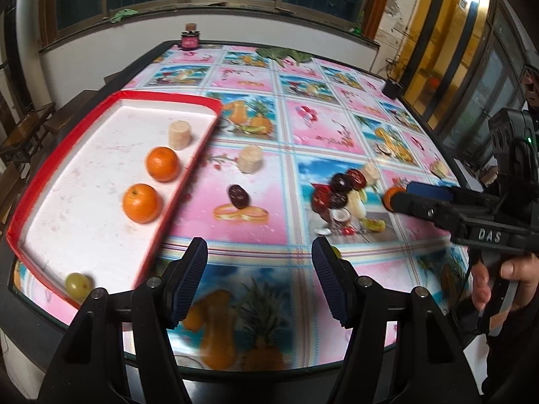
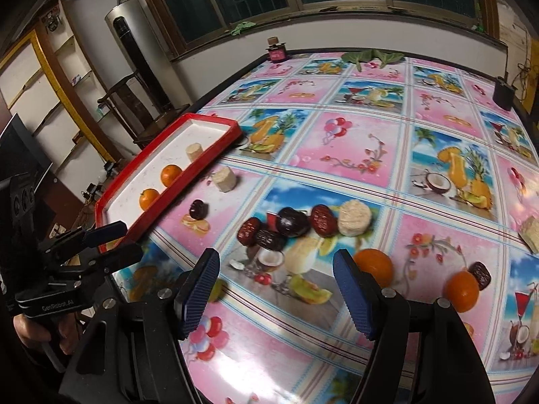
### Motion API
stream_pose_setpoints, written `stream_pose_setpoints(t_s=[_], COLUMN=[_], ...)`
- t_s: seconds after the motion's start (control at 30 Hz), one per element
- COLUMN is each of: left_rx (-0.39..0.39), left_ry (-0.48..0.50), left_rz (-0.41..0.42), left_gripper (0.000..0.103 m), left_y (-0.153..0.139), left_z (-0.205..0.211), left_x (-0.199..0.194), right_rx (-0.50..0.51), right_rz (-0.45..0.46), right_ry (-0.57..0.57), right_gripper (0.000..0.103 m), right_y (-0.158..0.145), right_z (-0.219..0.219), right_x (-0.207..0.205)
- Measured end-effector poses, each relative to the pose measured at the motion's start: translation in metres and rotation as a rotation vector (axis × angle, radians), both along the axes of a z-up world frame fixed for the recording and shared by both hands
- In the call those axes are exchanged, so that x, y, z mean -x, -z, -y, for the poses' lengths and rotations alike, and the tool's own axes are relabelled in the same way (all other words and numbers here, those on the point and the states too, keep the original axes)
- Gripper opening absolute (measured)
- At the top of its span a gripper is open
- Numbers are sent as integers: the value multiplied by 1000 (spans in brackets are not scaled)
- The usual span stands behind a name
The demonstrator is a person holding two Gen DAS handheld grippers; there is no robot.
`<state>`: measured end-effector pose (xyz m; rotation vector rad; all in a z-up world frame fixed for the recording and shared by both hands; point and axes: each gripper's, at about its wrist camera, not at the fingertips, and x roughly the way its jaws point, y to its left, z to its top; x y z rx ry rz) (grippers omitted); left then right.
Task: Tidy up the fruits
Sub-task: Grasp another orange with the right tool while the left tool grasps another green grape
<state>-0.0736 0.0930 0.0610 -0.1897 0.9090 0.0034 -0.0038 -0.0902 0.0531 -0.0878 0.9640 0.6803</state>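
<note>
A red-rimmed white tray at the table's left holds two oranges, a pale round piece and a green grape. Loose on the patterned cloth lie a pale piece, a single dark date and a cluster of dates beside a pale round cake. My left gripper hovers open and empty by the tray's near corner. My right gripper is open and empty. An orange sits just outside its right finger. Another orange touches a date.
A small jar, green leaves and a dark cup stand along the table's far edge. A pale wedge lies at the right. A hand grips the right tool's handle. Wooden chairs stand left of the table.
</note>
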Motion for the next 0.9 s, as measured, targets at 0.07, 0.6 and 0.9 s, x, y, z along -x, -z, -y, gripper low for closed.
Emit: stream_pose_setpoints(t_s=[0.07, 0.6, 0.9], left_rx=[4, 3, -27], left_ry=[21, 123, 149], left_rz=[-5, -66, -69], left_gripper=[64, 64, 63], left_y=[2, 28, 32], left_z=[7, 46, 54], left_x=[1, -9, -15], right_rx=[-1, 72, 78], right_rz=[3, 1, 1], right_ry=[18, 82, 88], right_gripper=[72, 70, 65], right_y=[-1, 13, 20], right_z=[9, 46, 31], right_x=[-1, -7, -21])
